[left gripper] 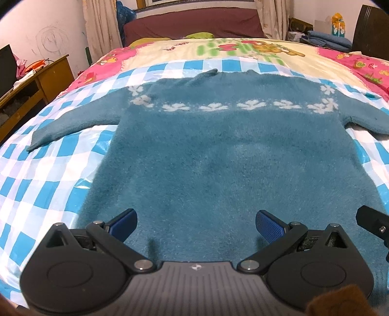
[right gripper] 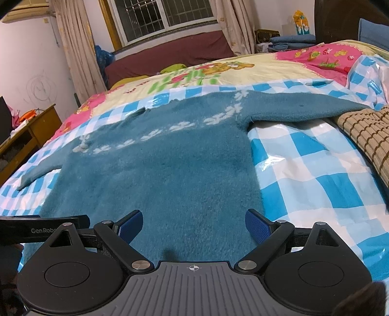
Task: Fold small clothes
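Left gripper [left gripper: 195, 224] is spread wide, blue pads [left gripper: 268, 227] well apart, nothing between them; I have it hovering over the hem end of the teal sweater [left gripper: 218, 155]. Right gripper [right gripper: 193, 224] reads the same: released, empty, poised above the lower body of the sweater near its right edge.

Sweater lies flat and unfolded straight ahead of both grippers, collar at the far end, a band of white flowers [left gripper: 214, 107] across the chest. Left sleeve [left gripper: 70, 126] runs out ahead-left of the left gripper. Right sleeve [right gripper: 304, 109] stretches ahead-right of the right gripper, its far end lying on a brown checked cloth [right gripper: 367, 136].

Under the sweater: a blue-and-white checked plastic sheet [right gripper: 316, 175], glossy, over a cartoon-print bedspread [left gripper: 243, 53]. Wooden desk [left gripper: 41, 82] far left. Maroon sofa [right gripper: 170, 56] beyond the bed, under a barred window [right gripper: 160, 14].
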The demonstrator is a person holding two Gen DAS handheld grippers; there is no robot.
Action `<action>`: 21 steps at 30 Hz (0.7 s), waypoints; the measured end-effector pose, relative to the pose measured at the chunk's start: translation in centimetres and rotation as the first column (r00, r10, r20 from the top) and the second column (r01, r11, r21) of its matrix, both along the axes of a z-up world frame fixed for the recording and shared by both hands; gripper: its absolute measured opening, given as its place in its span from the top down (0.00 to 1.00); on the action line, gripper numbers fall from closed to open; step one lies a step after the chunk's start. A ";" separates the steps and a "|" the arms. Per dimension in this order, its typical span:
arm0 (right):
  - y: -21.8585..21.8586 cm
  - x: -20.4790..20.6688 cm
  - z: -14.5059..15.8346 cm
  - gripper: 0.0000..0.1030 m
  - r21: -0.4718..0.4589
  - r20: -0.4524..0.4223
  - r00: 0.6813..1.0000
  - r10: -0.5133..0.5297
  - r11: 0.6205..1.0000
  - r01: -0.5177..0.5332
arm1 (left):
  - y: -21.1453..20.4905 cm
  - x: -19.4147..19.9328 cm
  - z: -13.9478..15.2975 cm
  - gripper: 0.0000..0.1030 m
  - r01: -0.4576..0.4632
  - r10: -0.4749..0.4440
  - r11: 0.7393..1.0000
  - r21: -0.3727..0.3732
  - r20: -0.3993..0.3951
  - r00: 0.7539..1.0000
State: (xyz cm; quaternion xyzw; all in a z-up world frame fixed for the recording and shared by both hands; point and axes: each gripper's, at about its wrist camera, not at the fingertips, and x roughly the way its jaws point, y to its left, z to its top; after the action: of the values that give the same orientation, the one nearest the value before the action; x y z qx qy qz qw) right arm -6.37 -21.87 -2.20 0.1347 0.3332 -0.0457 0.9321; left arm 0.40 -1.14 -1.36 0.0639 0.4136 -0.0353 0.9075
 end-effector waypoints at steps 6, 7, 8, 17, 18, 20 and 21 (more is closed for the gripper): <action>-0.2 -0.1 0.5 0.10 0.027 0.007 1.000 0.005 1.000 -0.005 | -0.6 0.4 -0.3 0.00 0.022 -0.021 1.000 0.007 -0.006 1.000; -0.2 0.0 0.5 0.10 0.029 0.008 1.000 0.007 1.000 -0.008 | -0.8 0.5 -0.3 0.00 0.024 -0.024 1.000 0.008 -0.006 1.000; -0.2 0.0 0.7 0.10 0.035 0.010 1.000 0.011 0.999 -0.012 | -0.9 0.6 -0.3 0.00 0.029 -0.029 1.000 0.009 -0.007 1.000; -1.2 0.4 1.7 0.11 0.091 0.030 1.000 0.005 0.996 -0.008 | -2.2 1.5 -0.5 0.00 0.063 -0.063 0.998 0.011 -0.018 0.998; -1.3 0.5 1.9 0.11 0.098 0.034 0.999 0.006 0.995 -0.009 | -2.4 1.6 -0.5 0.00 0.067 -0.067 0.998 0.011 -0.019 0.998; -1.4 0.5 2.3 0.11 0.105 0.046 0.999 0.011 0.994 -0.016 | -2.7 1.7 -0.5 0.00 0.074 -0.074 0.997 0.010 -0.019 0.997; -1.4 0.6 2.5 0.11 0.109 0.050 0.999 0.015 0.994 -0.021 | -2.8 1.8 -0.5 0.00 0.078 -0.077 0.997 0.009 -0.019 0.997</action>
State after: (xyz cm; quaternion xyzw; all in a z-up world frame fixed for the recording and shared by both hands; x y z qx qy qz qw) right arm -5.81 -23.27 0.29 0.1837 0.3134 -0.0155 0.9316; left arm 2.24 -3.94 -1.85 0.0839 0.4194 -0.0691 0.9013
